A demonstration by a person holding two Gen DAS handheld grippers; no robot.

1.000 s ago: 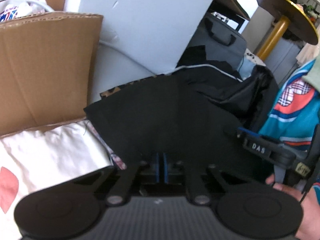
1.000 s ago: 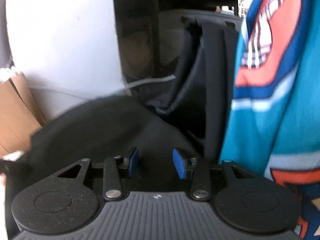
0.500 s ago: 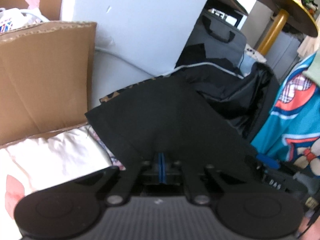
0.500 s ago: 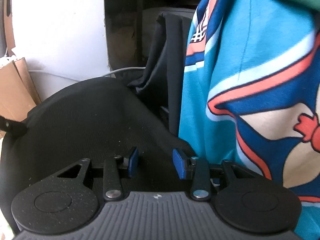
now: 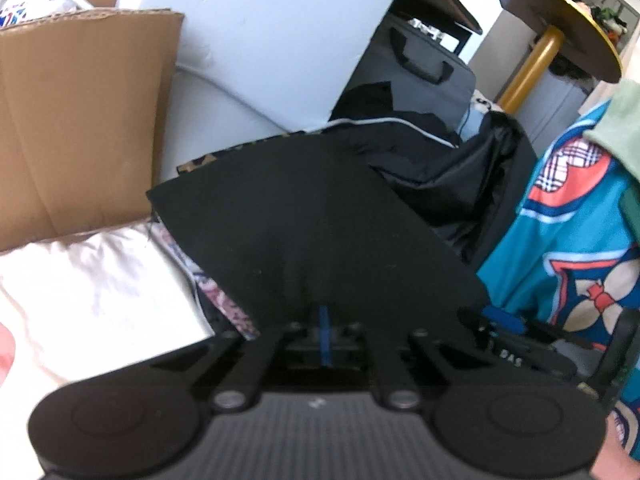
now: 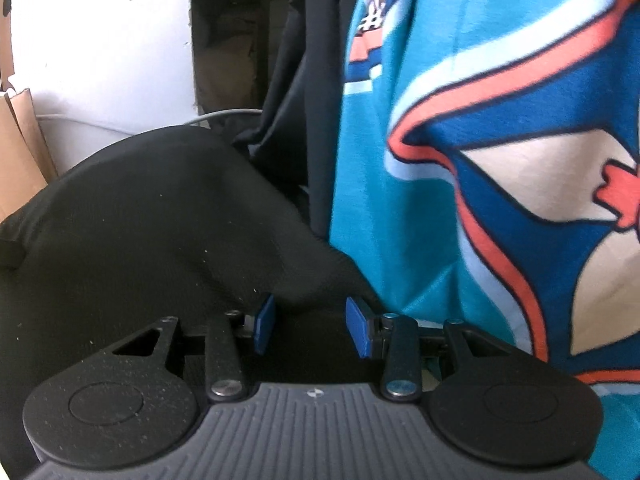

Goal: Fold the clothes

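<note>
A black garment (image 5: 312, 216) lies spread in front of me, over a patterned cloth. My left gripper (image 5: 323, 316) pinches its near edge, the blue pads closing flat together on the fabric. In the right wrist view the same black garment (image 6: 152, 216) bulges up, and its near right corner runs in between the blue pads of my right gripper (image 6: 310, 312). Those pads stand apart and do not press on the cloth. The right gripper (image 5: 500, 320) also shows low at the right of the left wrist view.
A teal printed garment (image 6: 480, 160) hangs close on the right. A cardboard box (image 5: 80, 120) and white cloth (image 5: 92, 280) lie left. Behind are a dark jacket (image 5: 440, 168), a grey bag (image 5: 420, 68), a white panel (image 5: 280, 32) and a round table (image 5: 560, 28).
The right gripper has come down and in toward the black garment's right corner, which now lies between its pads. The left pads went from a slight gap to pressed together.
</note>
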